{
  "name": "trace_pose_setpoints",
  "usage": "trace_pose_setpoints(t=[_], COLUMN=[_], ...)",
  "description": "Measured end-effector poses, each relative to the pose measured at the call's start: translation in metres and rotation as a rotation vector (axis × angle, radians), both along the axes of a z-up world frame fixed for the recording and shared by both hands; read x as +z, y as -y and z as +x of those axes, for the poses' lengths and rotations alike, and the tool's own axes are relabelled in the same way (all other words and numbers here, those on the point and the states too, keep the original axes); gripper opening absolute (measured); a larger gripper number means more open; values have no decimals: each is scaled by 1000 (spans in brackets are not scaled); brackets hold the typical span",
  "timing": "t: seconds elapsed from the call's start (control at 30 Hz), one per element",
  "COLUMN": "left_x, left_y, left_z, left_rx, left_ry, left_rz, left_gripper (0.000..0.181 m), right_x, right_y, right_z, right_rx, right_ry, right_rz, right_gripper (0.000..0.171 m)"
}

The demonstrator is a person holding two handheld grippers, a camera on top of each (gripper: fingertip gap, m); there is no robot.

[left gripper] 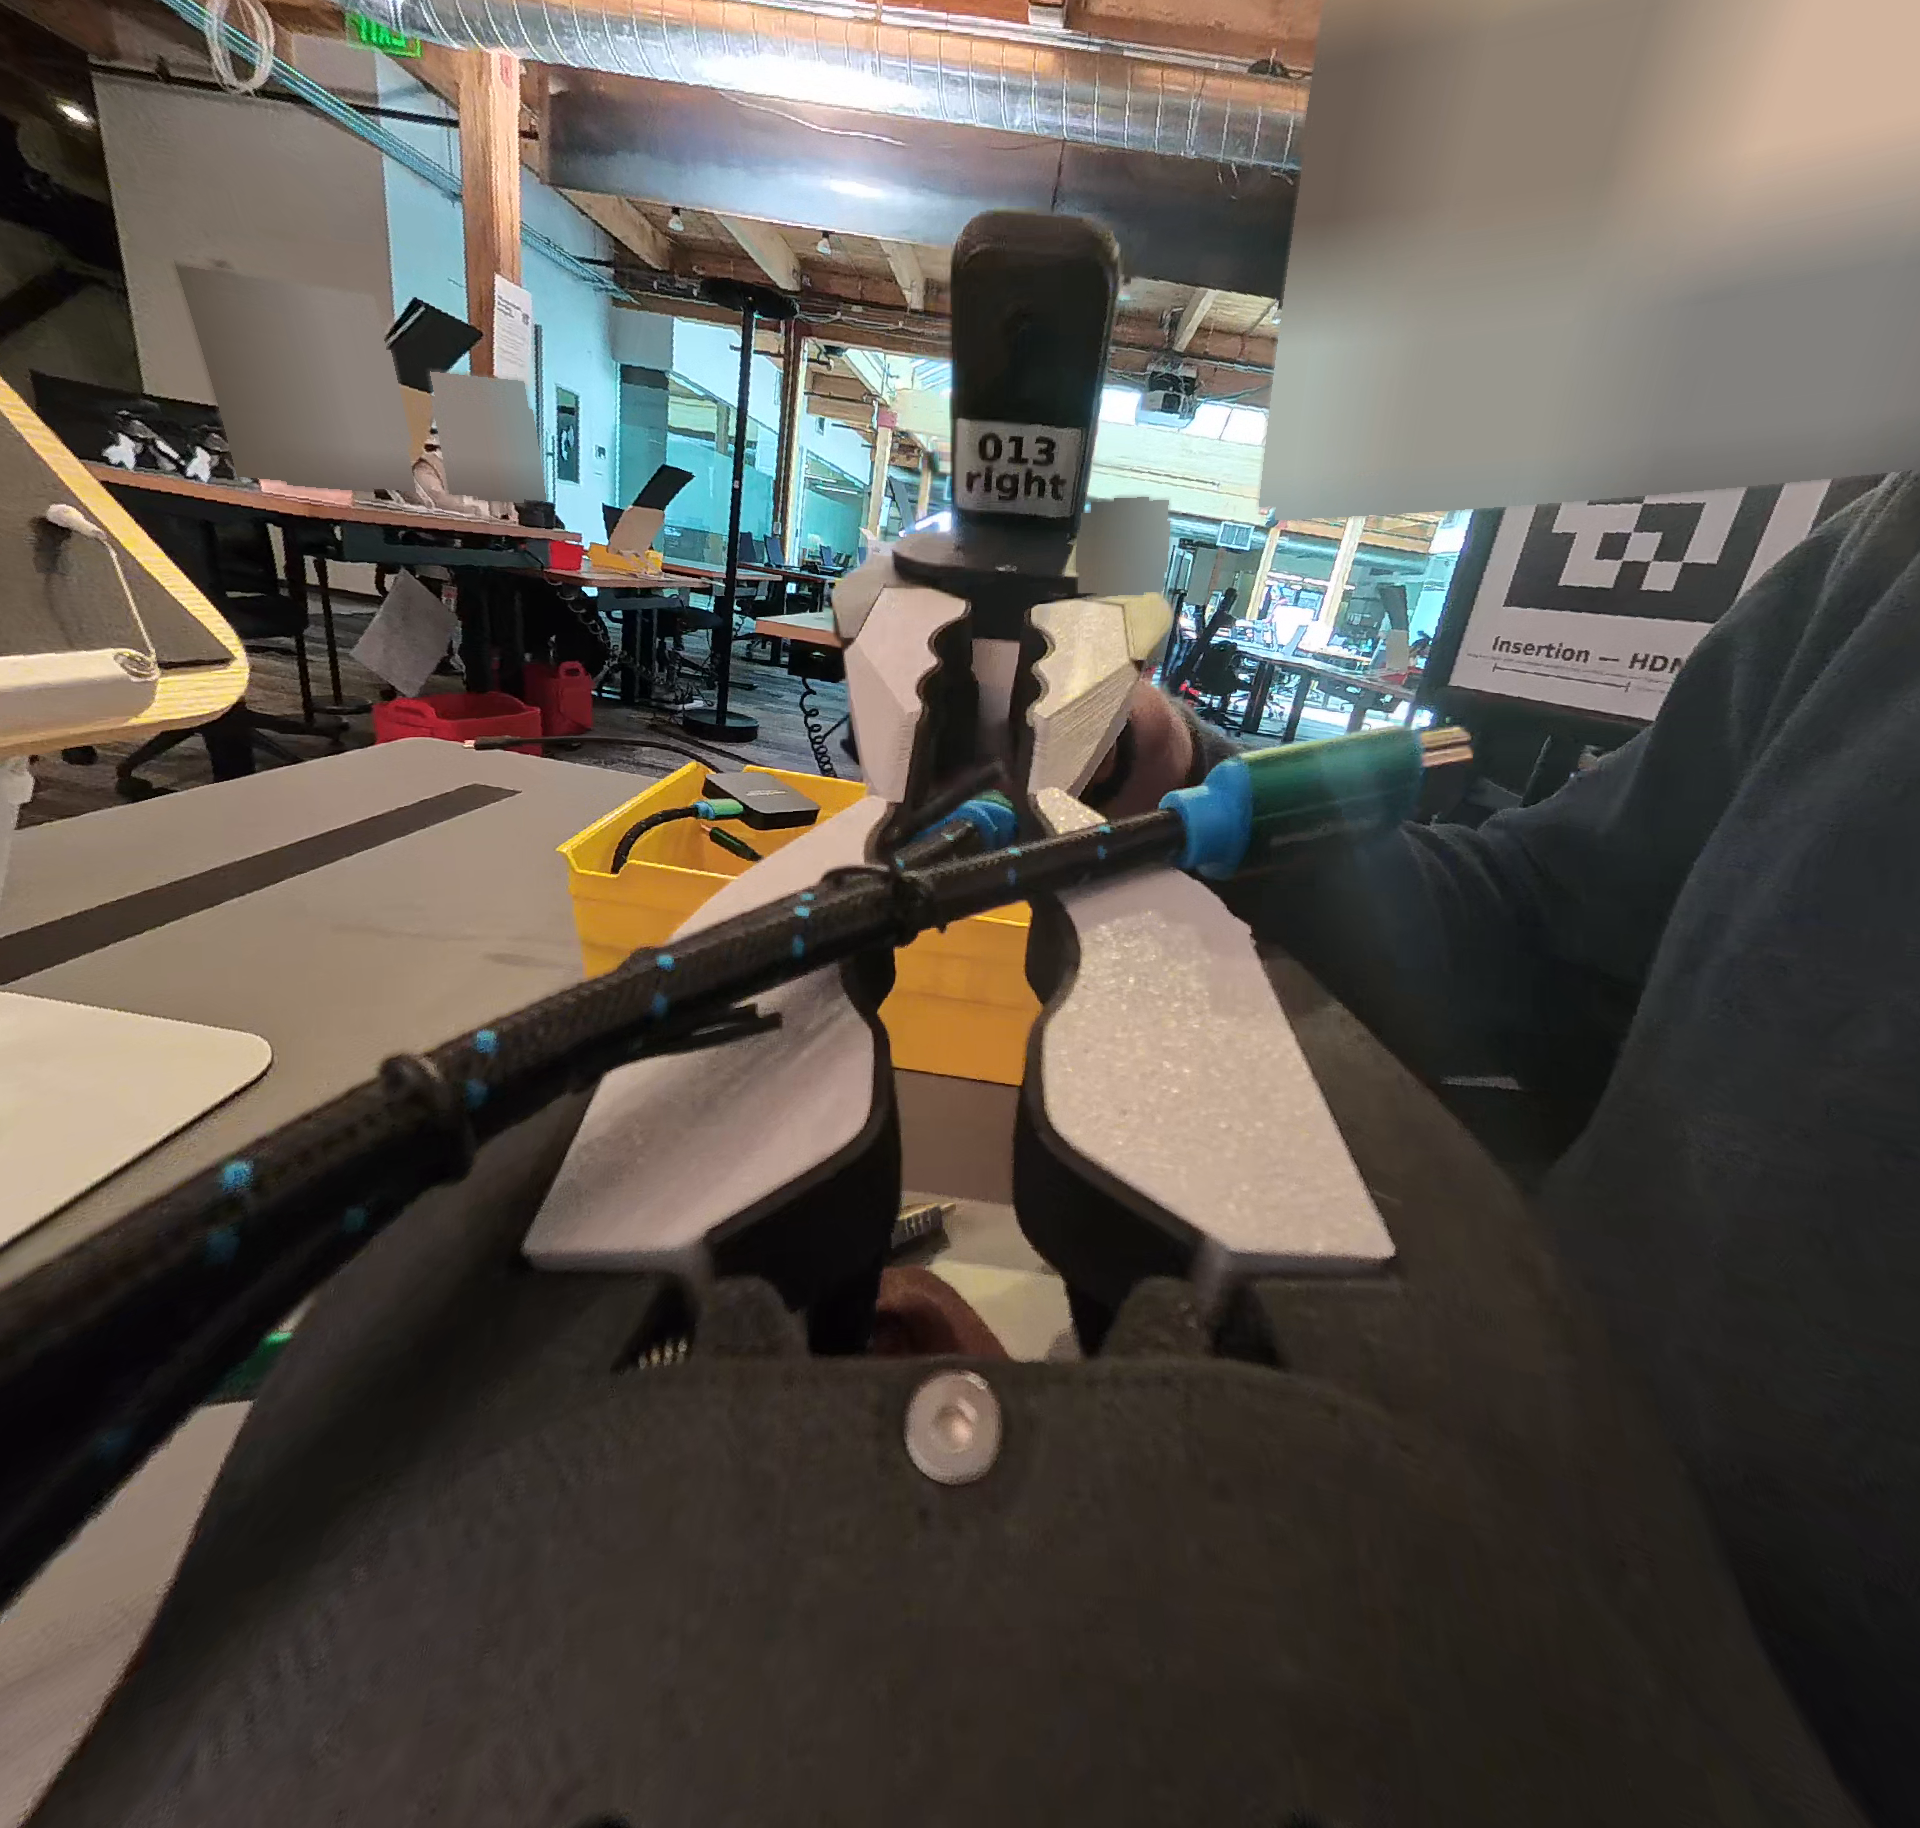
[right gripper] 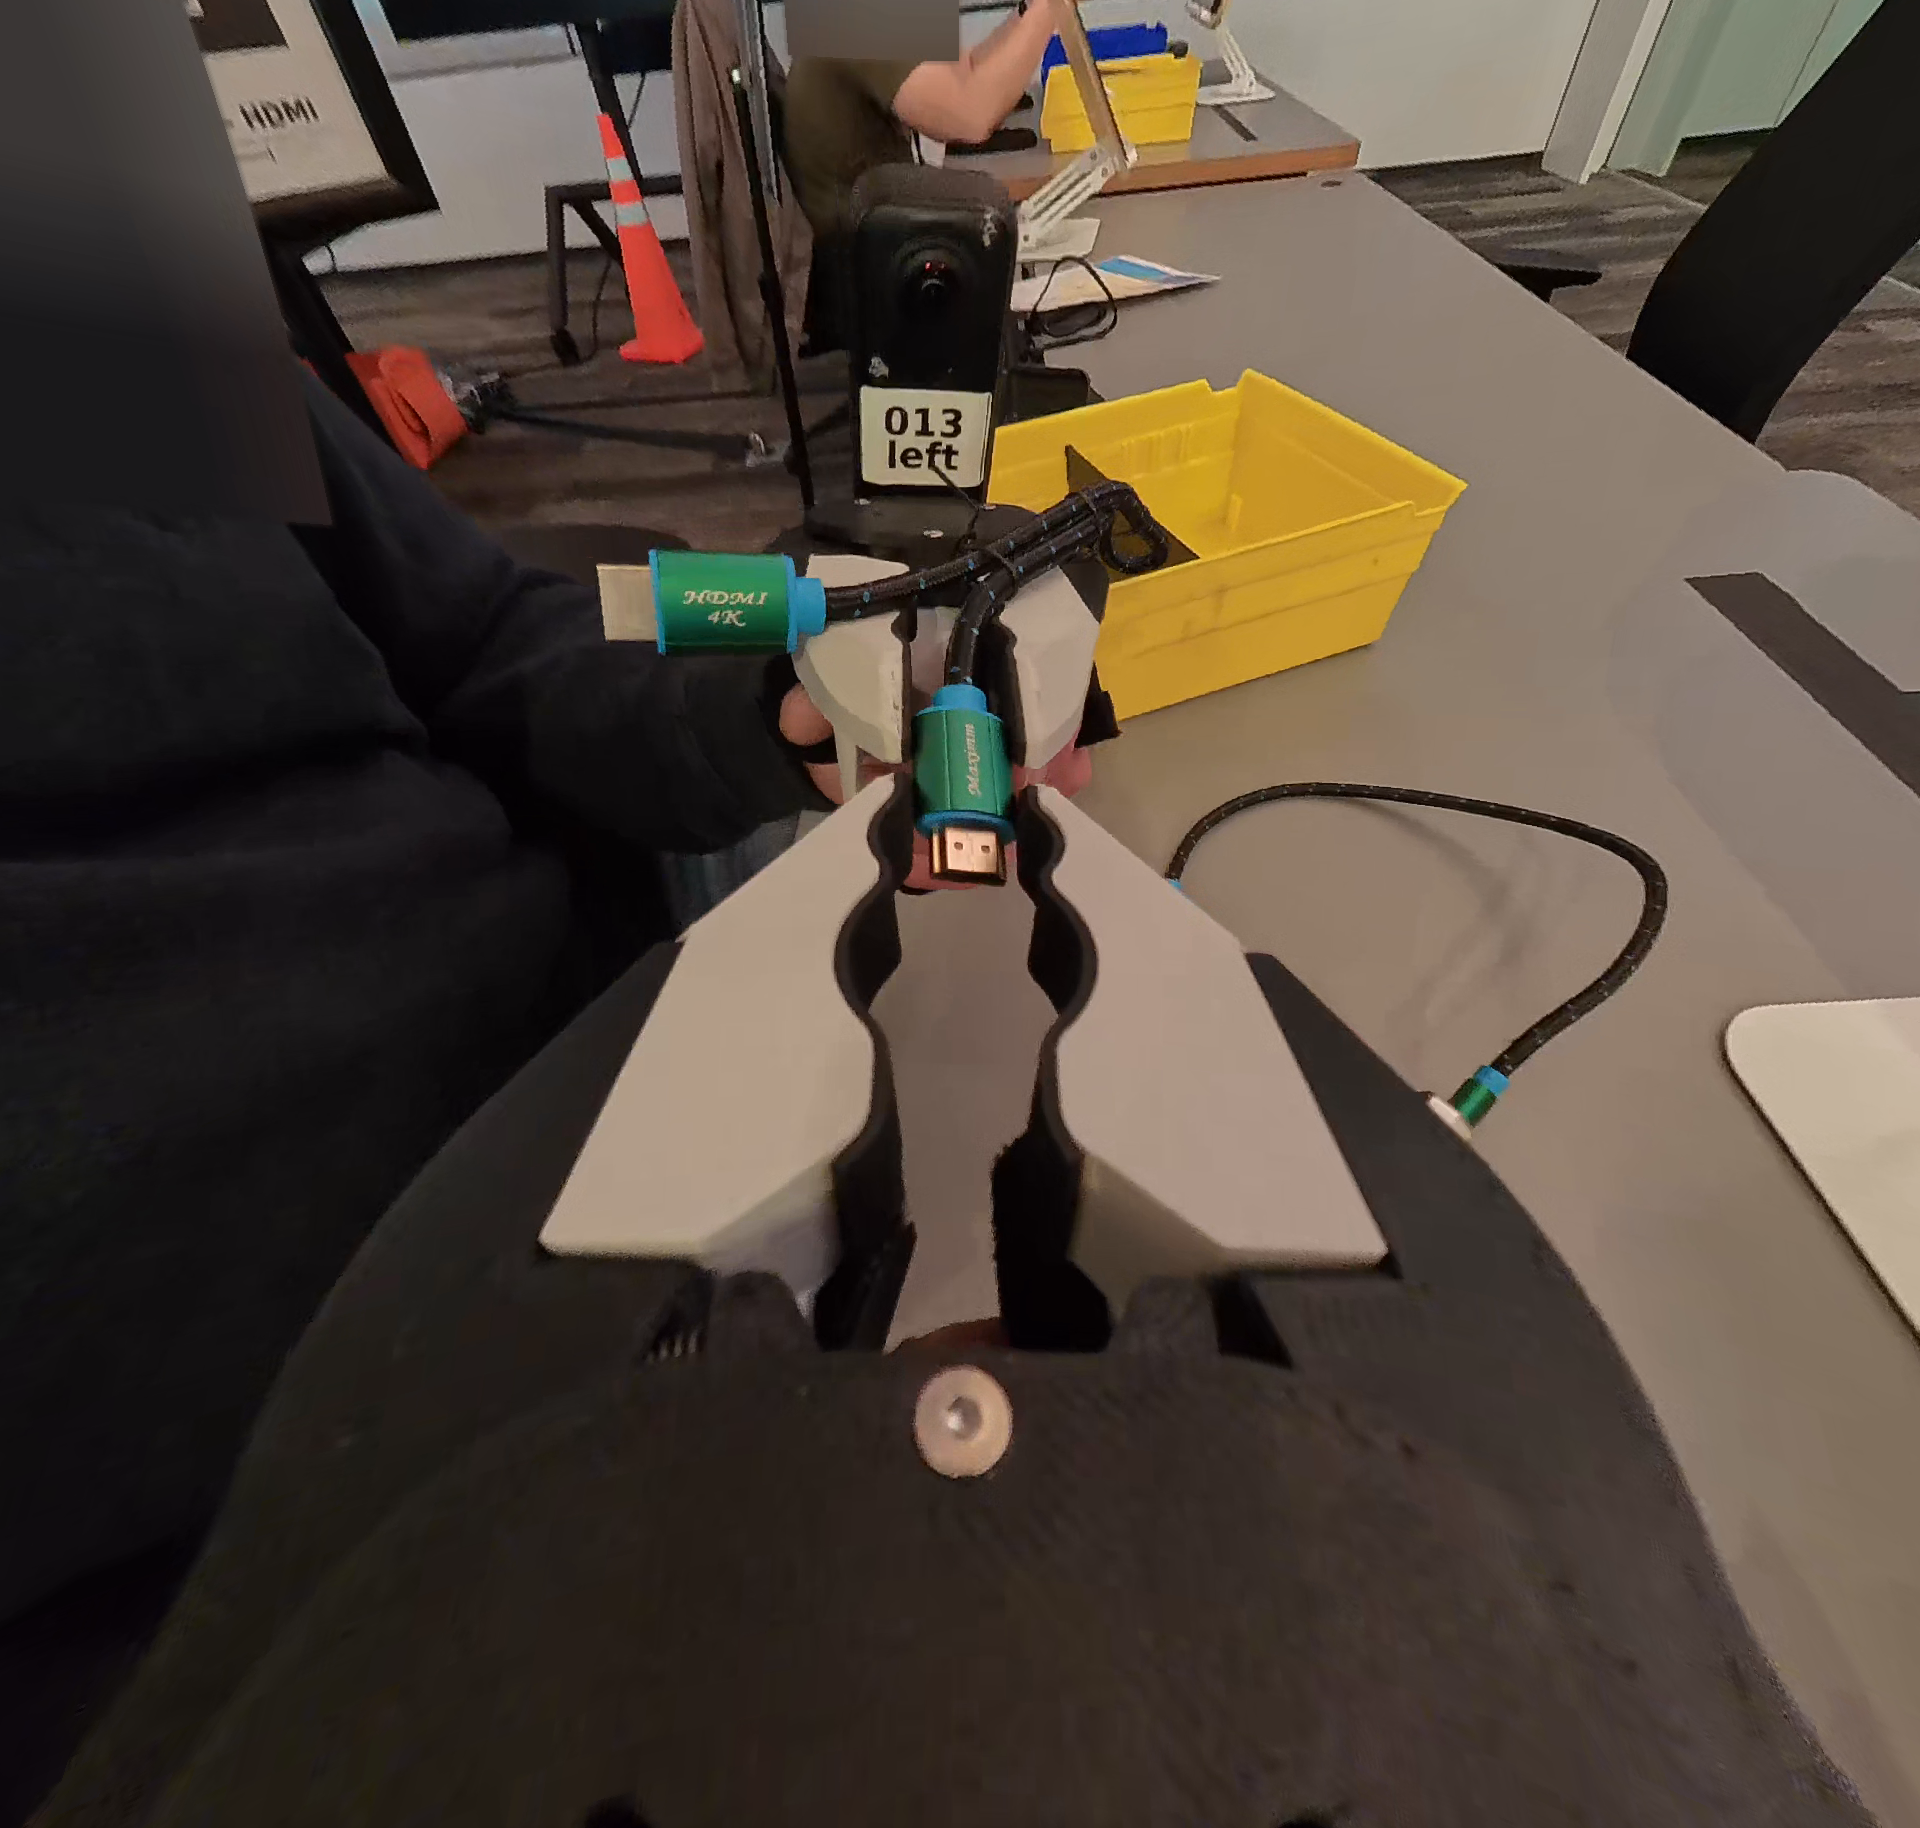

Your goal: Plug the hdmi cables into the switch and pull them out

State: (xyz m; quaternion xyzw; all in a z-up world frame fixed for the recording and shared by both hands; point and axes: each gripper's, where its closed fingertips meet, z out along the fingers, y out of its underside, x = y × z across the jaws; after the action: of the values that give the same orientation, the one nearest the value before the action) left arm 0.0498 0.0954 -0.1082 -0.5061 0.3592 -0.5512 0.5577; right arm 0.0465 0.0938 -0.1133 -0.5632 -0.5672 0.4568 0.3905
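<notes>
The bundled cable (right gripper: 1039, 542), still tied in a coil, hangs in the air between the two grippers, not plugged into anything. The left gripper (right gripper: 956, 635) is clamped on its braided cord. One green plug (right gripper: 961, 770) dangles right at the tips of the right gripper (right gripper: 956, 843), whose jaws stand apart and seem not yet to touch it. The other plug (right gripper: 722, 602) sticks out sideways. The switch (left gripper: 762, 799) lies in the yellow bin (left gripper: 665, 895) on the bench (right gripper: 1455, 344); a second cable (right gripper: 1590, 957) rests nearby. No plugging done so far, I judge.
</notes>
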Motion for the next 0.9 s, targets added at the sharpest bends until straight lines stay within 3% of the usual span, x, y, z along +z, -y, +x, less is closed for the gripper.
trace_pose_setpoints(t=[0.2,0.43,0.63,0.9], left_x=[3,9,14,12], left_y=[-6,3,-1,-5], left_z=[4,10,7,6], left_rx=[8,-29,15,25], left_ry=[53,65,93,101], left_rz=[-69,-51,-38,-39], left_gripper=[33,34,12,11], right_x=[-4,-1,-3,-2], right_y=[1,6,1,-2], right_z=[1,3,6,7], right_rx=[-15,-6,-46,-64], right_ry=[142,228,278,282], right_rz=[147,211,234,218], right_gripper=[18,18,17,17])
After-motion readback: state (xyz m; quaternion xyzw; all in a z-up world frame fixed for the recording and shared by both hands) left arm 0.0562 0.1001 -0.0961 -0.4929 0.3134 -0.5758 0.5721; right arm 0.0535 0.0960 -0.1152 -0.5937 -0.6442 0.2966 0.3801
